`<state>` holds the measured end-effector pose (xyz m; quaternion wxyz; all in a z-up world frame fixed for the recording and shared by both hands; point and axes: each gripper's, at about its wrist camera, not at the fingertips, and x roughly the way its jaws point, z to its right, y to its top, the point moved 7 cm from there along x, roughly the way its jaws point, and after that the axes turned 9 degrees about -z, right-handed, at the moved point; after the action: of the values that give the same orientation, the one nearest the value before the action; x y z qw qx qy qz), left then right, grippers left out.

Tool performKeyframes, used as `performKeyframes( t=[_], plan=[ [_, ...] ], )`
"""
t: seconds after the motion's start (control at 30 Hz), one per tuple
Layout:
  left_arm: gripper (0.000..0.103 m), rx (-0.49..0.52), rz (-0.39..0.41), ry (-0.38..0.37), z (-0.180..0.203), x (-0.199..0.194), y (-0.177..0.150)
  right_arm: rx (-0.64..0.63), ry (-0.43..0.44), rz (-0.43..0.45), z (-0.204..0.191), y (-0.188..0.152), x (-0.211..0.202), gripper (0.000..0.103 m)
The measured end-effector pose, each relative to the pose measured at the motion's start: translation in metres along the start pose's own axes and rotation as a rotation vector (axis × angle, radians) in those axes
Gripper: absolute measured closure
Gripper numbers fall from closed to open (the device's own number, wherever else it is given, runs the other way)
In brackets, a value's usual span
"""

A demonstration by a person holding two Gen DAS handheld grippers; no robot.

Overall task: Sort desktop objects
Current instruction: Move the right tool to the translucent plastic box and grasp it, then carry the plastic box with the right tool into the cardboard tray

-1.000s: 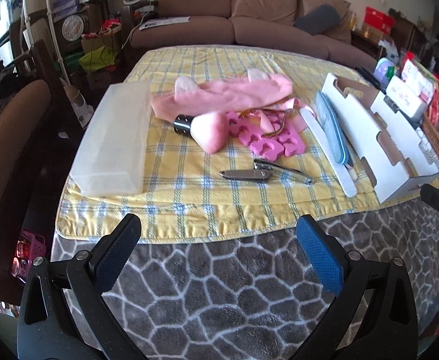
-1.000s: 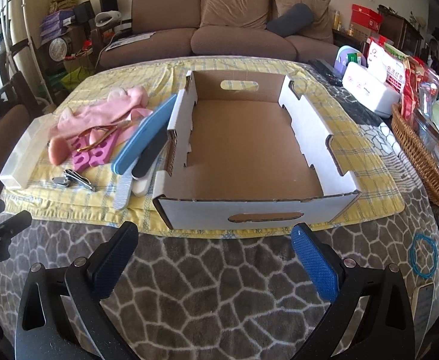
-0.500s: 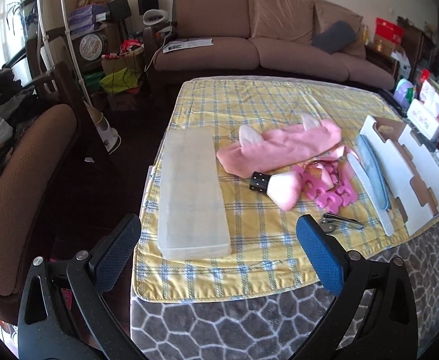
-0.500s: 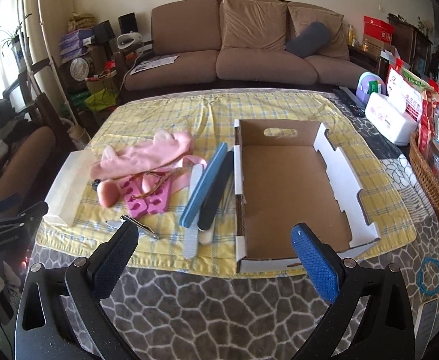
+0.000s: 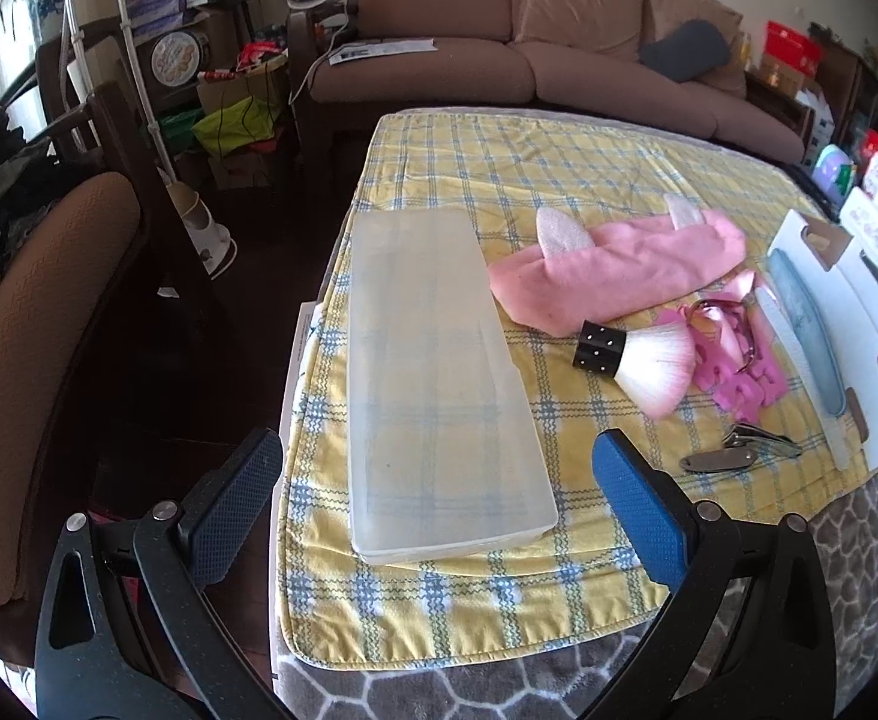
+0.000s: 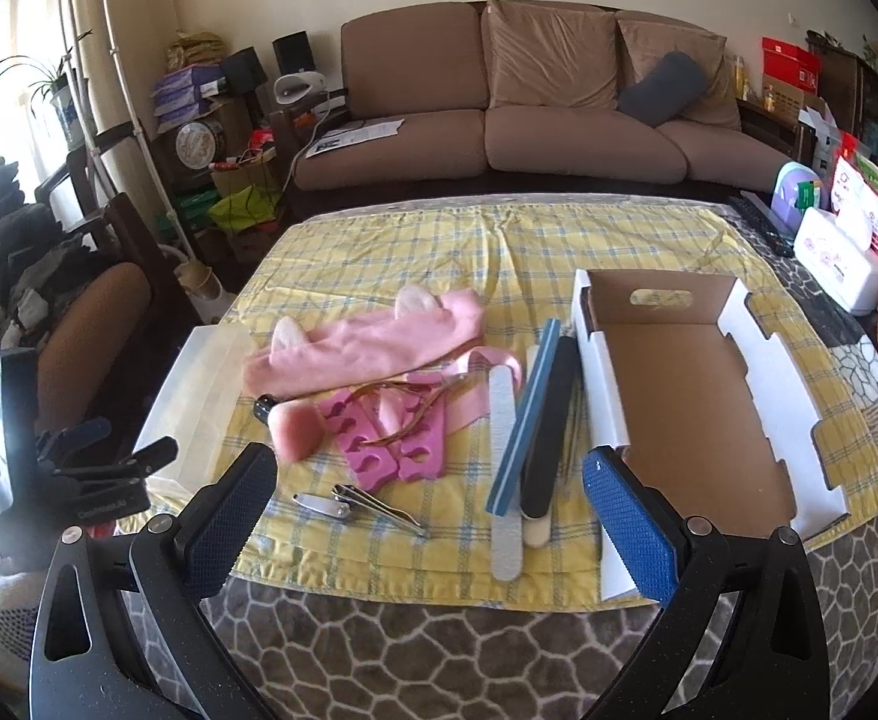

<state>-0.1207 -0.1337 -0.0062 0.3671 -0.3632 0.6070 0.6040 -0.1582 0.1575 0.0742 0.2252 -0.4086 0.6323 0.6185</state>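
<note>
Both grippers hang empty, fingers spread wide: the left gripper (image 5: 437,501) before the clear plastic case (image 5: 436,372), the right gripper (image 6: 427,513) above the nail clippers (image 6: 360,503). Beyond lie pink toe separators (image 6: 379,444), nail files (image 6: 532,420), a pink headband (image 6: 373,342) and, rightward, the empty cardboard box (image 6: 763,360) on the bench.

Setting: a home living room, shown by the brown three-seat sofa (image 6: 535,102) with cushions behind a table under a yellow checked cloth (image 6: 439,252), a padded chair (image 5: 25,324), a potted plant (image 6: 49,90) by what looks like a window, and household clutter along the wall.
</note>
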Motion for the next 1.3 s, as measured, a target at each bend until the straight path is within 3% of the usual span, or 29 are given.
performKeyframes(
  t=[0.1, 0.2, 0.3, 0.63, 0.8, 1.03, 1.17, 1.3],
  plan=[
    [0.003, -0.003, -0.016, 0.0, 0.0, 0.012, -0.002, -0.009, 0.026, -0.009, -0.011, 0.002, 0.009, 0.0],
    [0.02, -0.013, -0.024, -0.017, -0.004, 0.018, -0.003, -0.019, 0.048, -0.014, -0.023, 0.002, 0.017, 0.0],
    [0.03, -0.031, -0.033, -0.061, -0.007, 0.019, -0.004, -0.028, 0.061, -0.022, -0.031, 0.002, 0.023, 0.0],
    [0.031, -0.012, -0.01, -0.119, -0.014, 0.013, -0.011, -0.004, 0.143, -0.103, -0.06, 0.007, 0.044, 0.002],
    [0.031, -0.015, -0.015, -0.165, -0.021, 0.006, -0.018, -0.04, 0.205, -0.157, -0.101, 0.026, 0.065, 0.003],
    [0.031, -0.123, -0.052, -0.34, -0.045, -0.004, -0.033, 0.031, 0.389, -0.342, -0.159, 0.015, 0.122, 0.012],
    [0.031, -0.199, -0.086, -0.458, -0.058, -0.003, -0.037, 0.076, 0.419, -0.431, -0.173, -0.003, 0.148, 0.015],
    [0.031, -0.212, -0.094, -0.495, -0.062, -0.002, -0.039, 0.153, 0.479, -0.477, -0.178, -0.011, 0.162, 0.019]
  ],
)
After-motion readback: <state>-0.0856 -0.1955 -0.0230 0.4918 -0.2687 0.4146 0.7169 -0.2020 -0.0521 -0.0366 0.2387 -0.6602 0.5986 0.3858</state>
